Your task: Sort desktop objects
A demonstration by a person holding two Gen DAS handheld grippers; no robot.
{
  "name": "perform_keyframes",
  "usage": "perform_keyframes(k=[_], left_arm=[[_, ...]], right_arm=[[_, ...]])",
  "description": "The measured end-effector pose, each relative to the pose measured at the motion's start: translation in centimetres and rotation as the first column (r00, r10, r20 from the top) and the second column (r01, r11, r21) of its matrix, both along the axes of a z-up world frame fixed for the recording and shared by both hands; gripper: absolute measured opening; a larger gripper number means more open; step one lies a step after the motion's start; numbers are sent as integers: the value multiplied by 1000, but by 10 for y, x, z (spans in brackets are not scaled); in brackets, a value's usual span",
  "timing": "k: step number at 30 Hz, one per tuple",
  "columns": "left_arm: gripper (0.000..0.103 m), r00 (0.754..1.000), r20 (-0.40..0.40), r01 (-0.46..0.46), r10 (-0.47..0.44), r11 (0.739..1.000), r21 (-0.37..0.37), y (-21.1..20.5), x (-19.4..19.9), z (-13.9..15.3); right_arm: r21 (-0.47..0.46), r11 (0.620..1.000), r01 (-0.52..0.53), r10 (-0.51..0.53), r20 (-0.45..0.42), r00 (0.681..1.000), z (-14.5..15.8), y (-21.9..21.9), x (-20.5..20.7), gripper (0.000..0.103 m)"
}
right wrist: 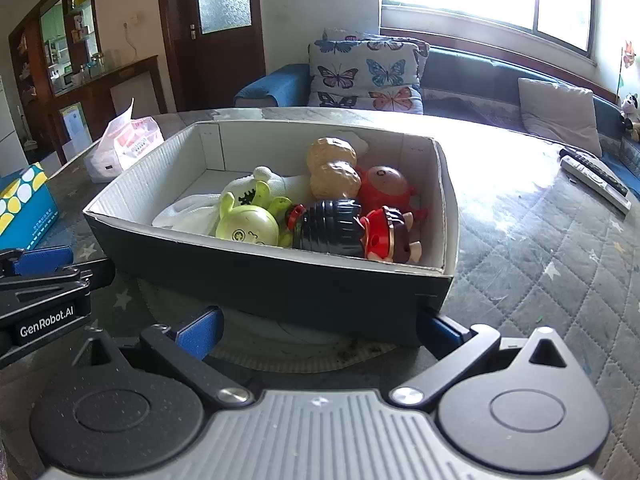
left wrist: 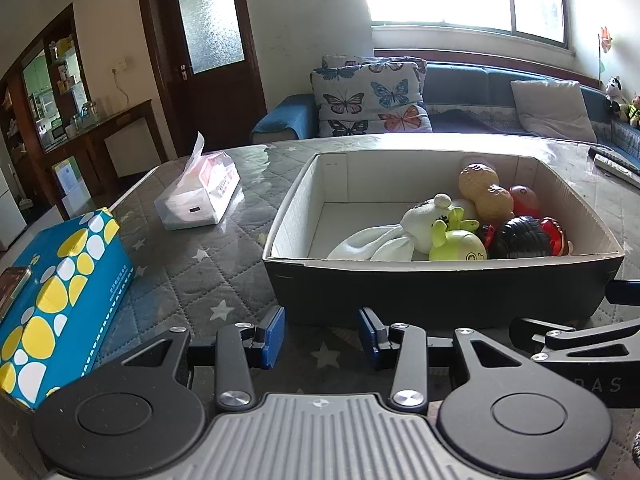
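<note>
A dark cardboard box (left wrist: 440,292) with a white inside stands on the table and holds several toys. Among them are a white plush (left wrist: 400,232), a green toy (left wrist: 456,242), a tan peanut (left wrist: 486,192), a ribbed black toy (left wrist: 520,238) and red figures (left wrist: 524,200). My left gripper (left wrist: 322,336) is open just short of the box's near left corner, with only tablecloth between its blue pads. In the right wrist view my right gripper (right wrist: 322,332) is spread wide open in front of the box (right wrist: 272,280), holding nothing. Its right pad (right wrist: 440,328) sits near the box's front right corner.
A tissue pack (left wrist: 200,196) lies left of the box. A blue carton with yellow and white dots (left wrist: 60,292) is at the near left, with a phone (left wrist: 12,284) on top. Remote controls (right wrist: 592,180) lie far right. A sofa with butterfly cushions (left wrist: 368,96) stands beyond the table.
</note>
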State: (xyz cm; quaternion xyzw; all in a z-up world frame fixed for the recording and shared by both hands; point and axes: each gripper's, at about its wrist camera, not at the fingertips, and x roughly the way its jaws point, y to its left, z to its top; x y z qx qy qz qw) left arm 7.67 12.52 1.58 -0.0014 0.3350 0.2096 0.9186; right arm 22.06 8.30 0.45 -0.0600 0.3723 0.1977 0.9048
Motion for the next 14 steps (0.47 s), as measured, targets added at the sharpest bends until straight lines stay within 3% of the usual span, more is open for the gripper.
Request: perform_keyframes(k=[14], left_arm=[[38,1000,17,23,-22,999,-23,0,10,-1]], right_arm=[[-6,1000,18,-18,0,1000,-2,0,1,103]])
